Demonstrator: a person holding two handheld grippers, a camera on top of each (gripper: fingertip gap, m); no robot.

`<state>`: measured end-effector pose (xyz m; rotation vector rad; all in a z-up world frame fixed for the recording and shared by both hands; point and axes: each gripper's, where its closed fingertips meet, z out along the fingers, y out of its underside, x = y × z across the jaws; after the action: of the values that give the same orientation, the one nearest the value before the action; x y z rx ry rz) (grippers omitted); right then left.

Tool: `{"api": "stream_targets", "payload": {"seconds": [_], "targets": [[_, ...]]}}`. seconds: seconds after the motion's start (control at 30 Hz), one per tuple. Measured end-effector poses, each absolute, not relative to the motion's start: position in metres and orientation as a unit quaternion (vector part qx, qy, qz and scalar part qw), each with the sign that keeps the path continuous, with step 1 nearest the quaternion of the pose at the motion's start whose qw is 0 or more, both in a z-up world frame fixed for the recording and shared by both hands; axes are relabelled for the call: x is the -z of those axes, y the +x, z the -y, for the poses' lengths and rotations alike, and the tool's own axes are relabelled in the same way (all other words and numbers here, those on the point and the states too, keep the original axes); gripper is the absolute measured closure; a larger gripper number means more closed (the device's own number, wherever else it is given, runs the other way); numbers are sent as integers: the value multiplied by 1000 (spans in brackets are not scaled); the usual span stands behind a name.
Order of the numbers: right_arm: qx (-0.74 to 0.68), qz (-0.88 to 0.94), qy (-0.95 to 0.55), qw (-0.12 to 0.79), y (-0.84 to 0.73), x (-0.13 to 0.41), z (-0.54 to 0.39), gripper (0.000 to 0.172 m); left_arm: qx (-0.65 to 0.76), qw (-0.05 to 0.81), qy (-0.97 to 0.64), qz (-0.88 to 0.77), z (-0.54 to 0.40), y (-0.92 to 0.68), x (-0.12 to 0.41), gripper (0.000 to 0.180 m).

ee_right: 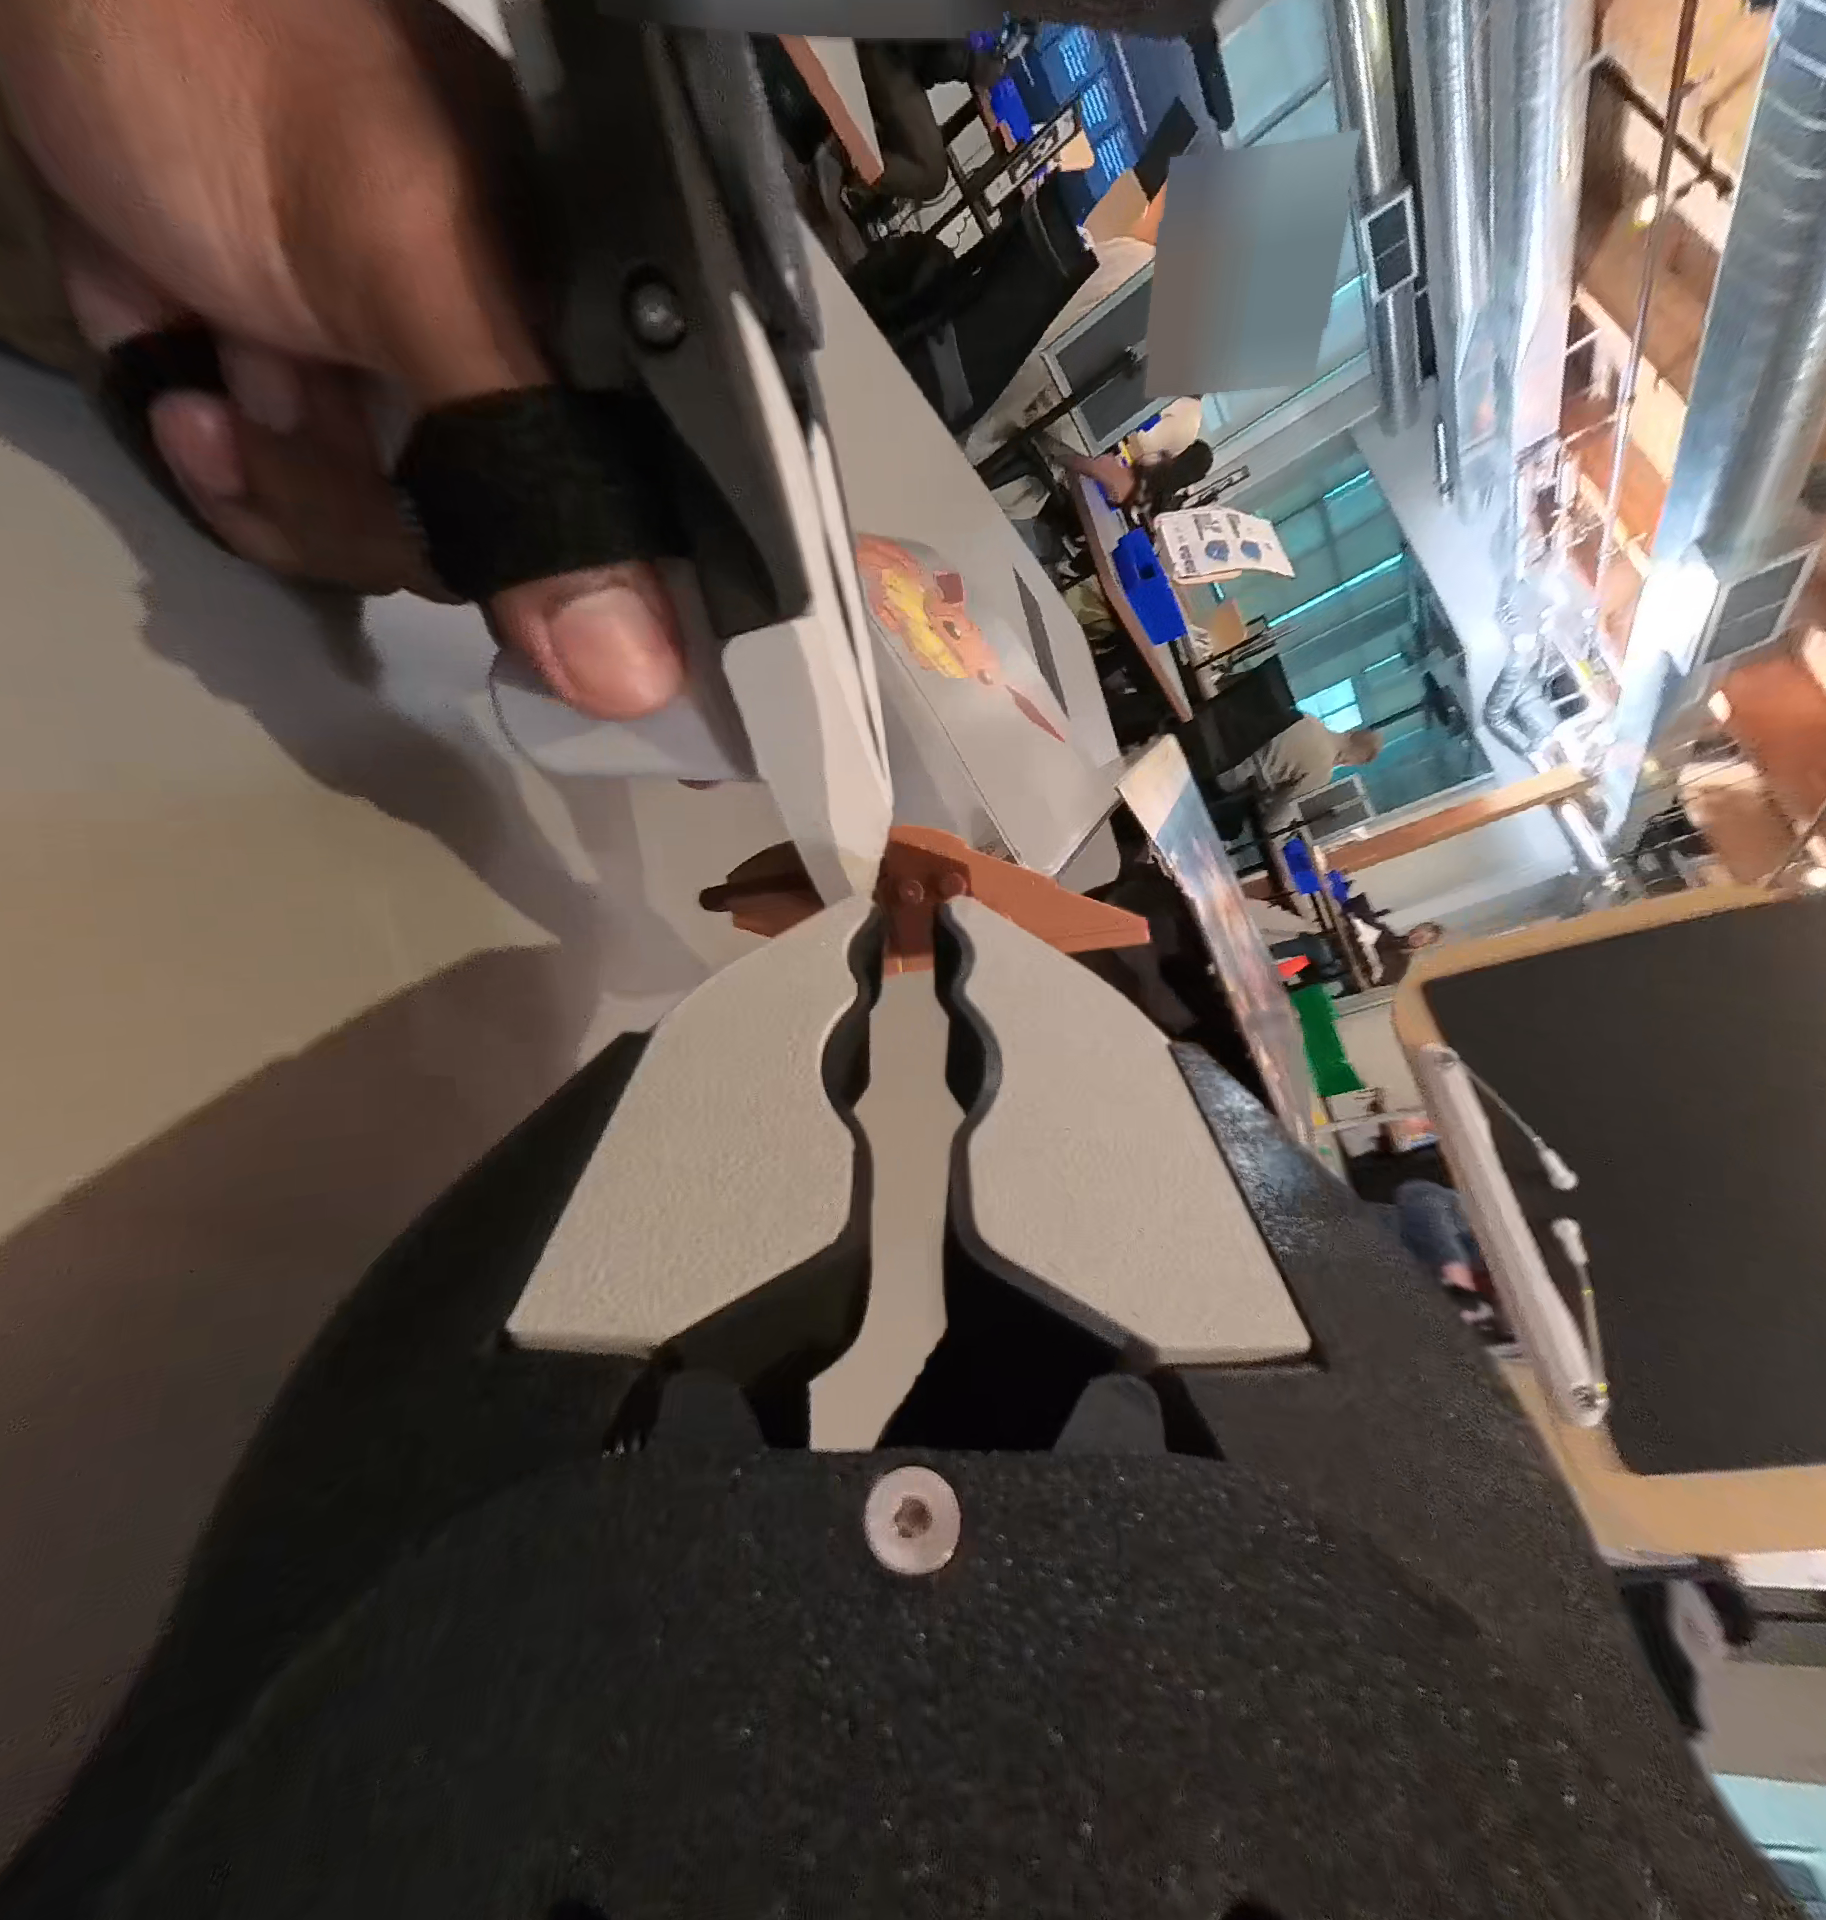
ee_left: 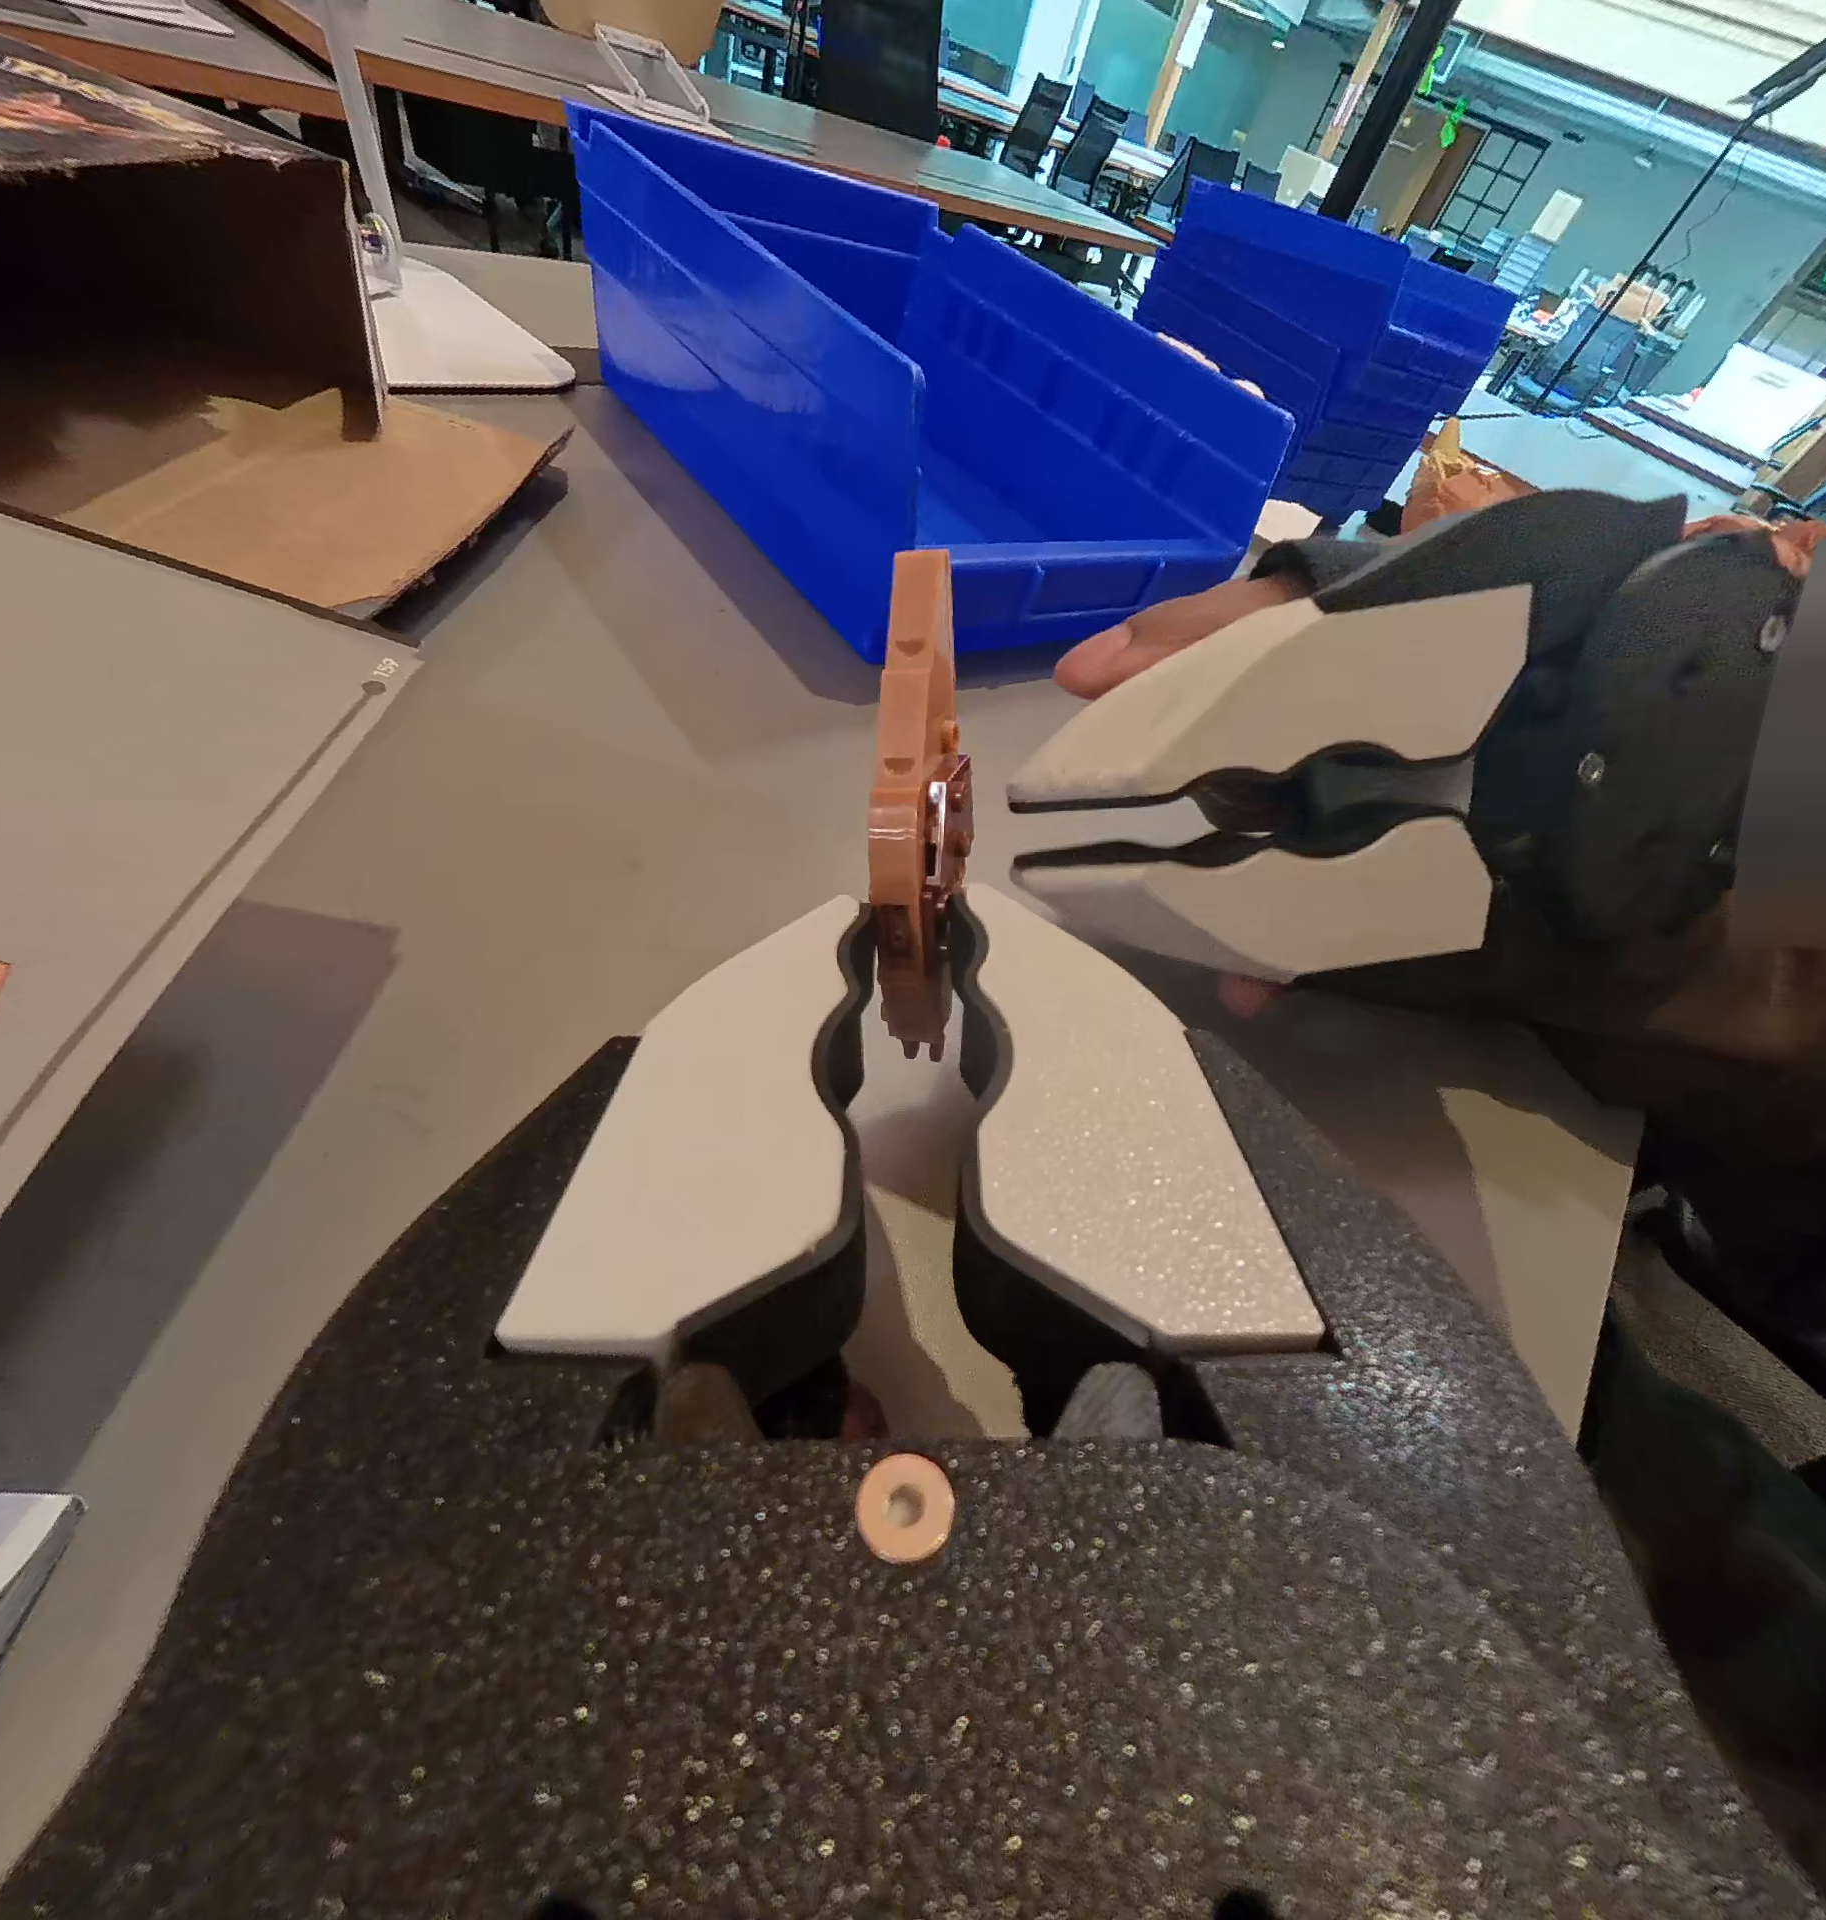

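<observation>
While both grippers meet over the grey tabletop (ee_left: 597,831), the scene reads thus:

LEFT GRIPPER (ee_left: 911,940): clenched on a brown toy-brick assembly (ee_left: 914,748); both dark pads press its lower end, which hangs down into the gap betw. the fingers. The piece stands nearly upright, tan plate to the left, darker reddish-brown studded bit on its right face.

RIGHT GRIPPER (ee_left: 1013,836): comes in from the right, turned sideways, fingers (ee_left: 1200,717) stacked one over the other. In the left wrist view its tips are narrowly apart and stop just beside the dark studded bit, w/ a sliver of table showing betw. In its own view (ee_right: 904,930) the tips sit either side of a small reddish-brown part of the assembly (ee_right: 914,904), v. close; whether the pads press on it, can't tell.

BRICK ASSEMBLY, RIGHT VIEW: lies crosswise past the tips, tan plate tapering off to the right; the left gripper's pale fingers (ee_right: 836,727) come down onto it from above.

HANDS: thumb and fingers (ee_right: 389,416) on the left gripper, black strap round one finger; a fingertip (ee_left: 1127,649) shows behind the right gripper.

AROUND: blue plastic bin (ee_left: 888,395) beyond the assembly, well apart; a stack of more blue bins (ee_left: 1335,343) further right. Torn cardboard box (ee_left: 161,270) at upper left w/ a flap on the table. Grey instruction sheet (ee_left: 109,748) at left, bearing a printed picture of orange brick parts at its edge.
</observation>
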<state>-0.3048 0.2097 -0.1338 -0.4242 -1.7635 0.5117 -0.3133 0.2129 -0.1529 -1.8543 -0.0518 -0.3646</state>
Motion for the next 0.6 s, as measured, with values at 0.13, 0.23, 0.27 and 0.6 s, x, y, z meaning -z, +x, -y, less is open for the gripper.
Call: {"api": "stream_targets", "payload": {"seconds": [0.13,0.23,0.27,0.6], "targets": [[-174,761,-160,604,-307,138,-211,155,174,577,-798,22,-213,-311,155,166],[-165,761,-154,608,-306,138,-212,153,188,569,-800,21,-213,-309,157,166],[-162,760,-152,611,-306,138,-213,153,194,566,-801,20,-212,-308,157,166],[-163,768,-155,600,-304,142,-214,165,234,549,-802,-12,-207,-296,159,164]]}}
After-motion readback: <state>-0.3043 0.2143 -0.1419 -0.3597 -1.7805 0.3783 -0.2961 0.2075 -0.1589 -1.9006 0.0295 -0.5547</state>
